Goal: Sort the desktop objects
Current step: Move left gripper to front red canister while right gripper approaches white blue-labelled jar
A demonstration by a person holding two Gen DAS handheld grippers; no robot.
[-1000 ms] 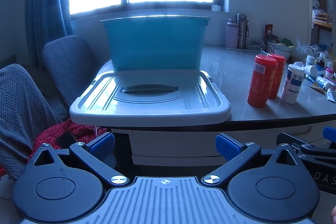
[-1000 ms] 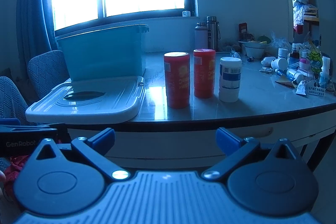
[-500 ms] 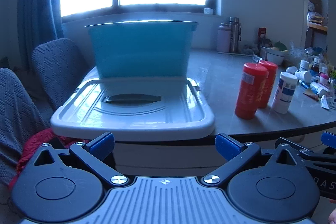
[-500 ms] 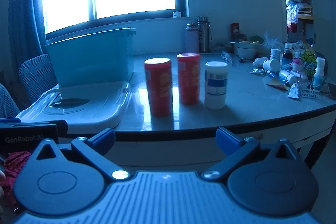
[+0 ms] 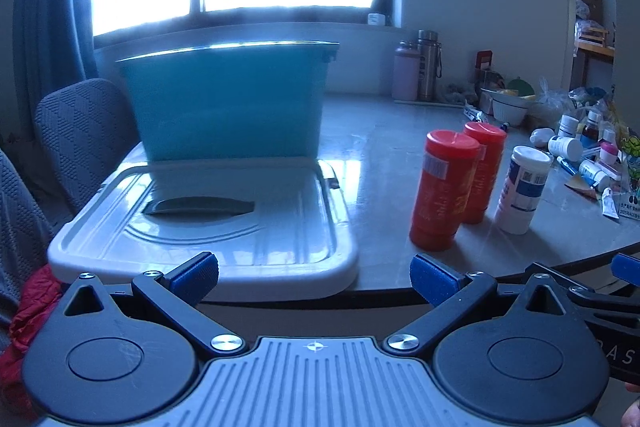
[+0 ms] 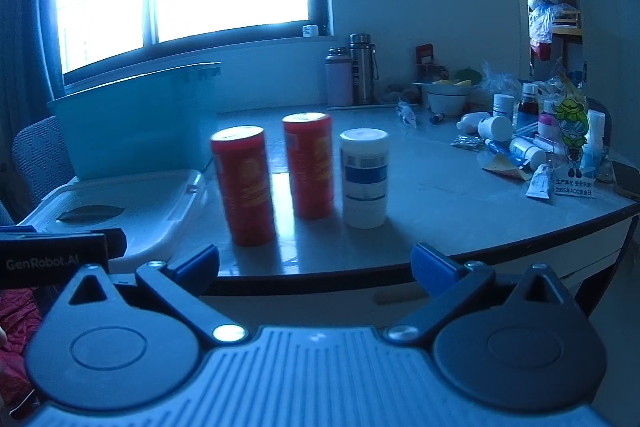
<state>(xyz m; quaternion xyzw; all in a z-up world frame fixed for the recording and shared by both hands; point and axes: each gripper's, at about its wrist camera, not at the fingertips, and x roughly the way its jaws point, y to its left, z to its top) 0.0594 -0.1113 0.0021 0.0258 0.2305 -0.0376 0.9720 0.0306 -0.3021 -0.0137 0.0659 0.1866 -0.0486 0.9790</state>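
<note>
A: What differs from half a second ago?

B: Both views sit higher and closer to the table (image 6: 440, 195). The left gripper (image 5: 314, 275) and right gripper (image 6: 315, 265) are spread wide, holding nothing, as before.

A: Where are the things to sort?

B: In the right view, two red canisters (image 6: 244, 185) (image 6: 309, 165) and a white bottle (image 6: 364, 177) stand in a row at twelve o'clock, well beyond the fingertips.

A: Anything around them?

B: A teal bin (image 5: 228, 103) stands on its white lid (image 5: 208, 223) at ten o'clock. Small bottles and packets (image 6: 528, 147) clutter two o'clock; two flasks (image 6: 352, 75) stand by the wall. The table edge lies between grippers and canisters.
</note>
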